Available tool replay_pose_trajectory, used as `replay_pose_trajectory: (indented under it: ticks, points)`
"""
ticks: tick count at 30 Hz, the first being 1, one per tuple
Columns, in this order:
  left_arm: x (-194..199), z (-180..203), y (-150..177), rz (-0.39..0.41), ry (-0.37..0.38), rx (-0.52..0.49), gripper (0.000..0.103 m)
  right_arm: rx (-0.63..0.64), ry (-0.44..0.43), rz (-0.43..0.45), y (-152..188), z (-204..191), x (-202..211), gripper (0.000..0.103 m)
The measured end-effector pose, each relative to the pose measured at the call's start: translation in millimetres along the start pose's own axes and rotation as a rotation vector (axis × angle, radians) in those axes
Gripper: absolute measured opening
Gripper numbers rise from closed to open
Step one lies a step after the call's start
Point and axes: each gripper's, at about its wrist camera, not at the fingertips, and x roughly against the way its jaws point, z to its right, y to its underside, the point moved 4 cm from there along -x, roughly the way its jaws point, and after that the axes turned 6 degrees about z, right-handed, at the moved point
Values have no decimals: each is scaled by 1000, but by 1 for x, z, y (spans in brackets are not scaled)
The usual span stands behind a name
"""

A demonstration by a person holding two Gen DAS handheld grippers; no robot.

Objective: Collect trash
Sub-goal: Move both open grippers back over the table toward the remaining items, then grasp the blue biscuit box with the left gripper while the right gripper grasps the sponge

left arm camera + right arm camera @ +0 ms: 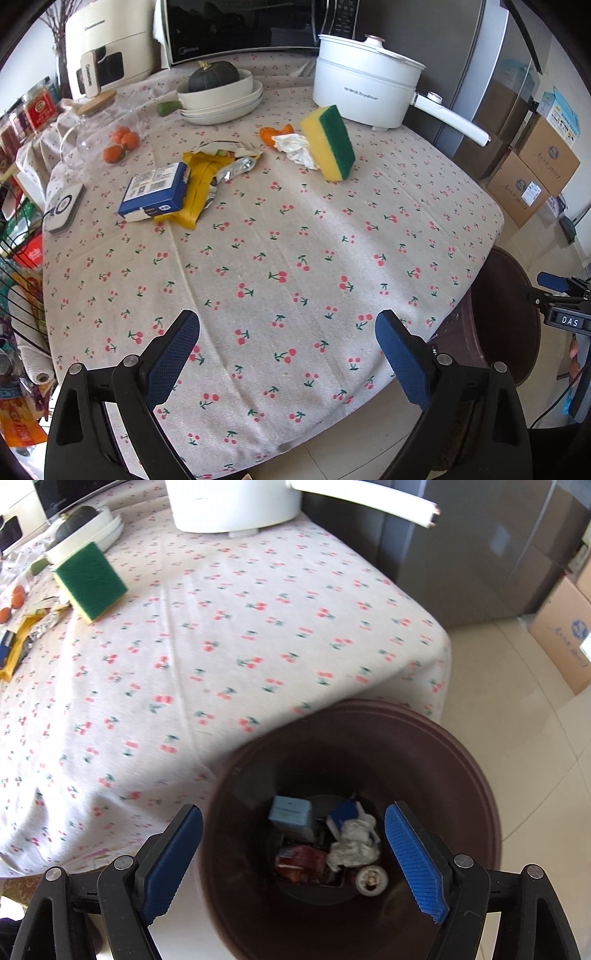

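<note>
The right claw (293,856) hangs over the brown bin (480,775), its pads apart with nothing between them; directly below it lie a pale blue box (291,812), a crumpled tissue (352,847) and a red wrapper (301,860), so part of the collecting looks done; the left claw (288,354) is spread wide and empty over the near edge of the surface (295,240); well ahead of it remain a blue box (155,194), a yellow wrapper (201,184), a foil packet (236,168), a white tissue (297,149) and orange peel (271,133) beside the sponge (328,142); I judge roughly half is left.
</note>
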Motion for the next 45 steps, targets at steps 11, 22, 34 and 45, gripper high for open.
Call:
replay_pose_trajectory:
  ticks: [11,22,34,45]
  points:
    - [6,-71,14,-7,-70,107,98,55,-57,24,-21,-64,-5,85]
    - [4,-131,28,-17,-138,216,98,73,-117,38,-42,-123,-17,86]
    - [-23,-178,-3,-49,-195,209,97,157,-178,99,-102,-182,-46,86]
    - [-84,-179,-79,-49,-135,14,97,320,-239,146,-172,-197,-101,86]
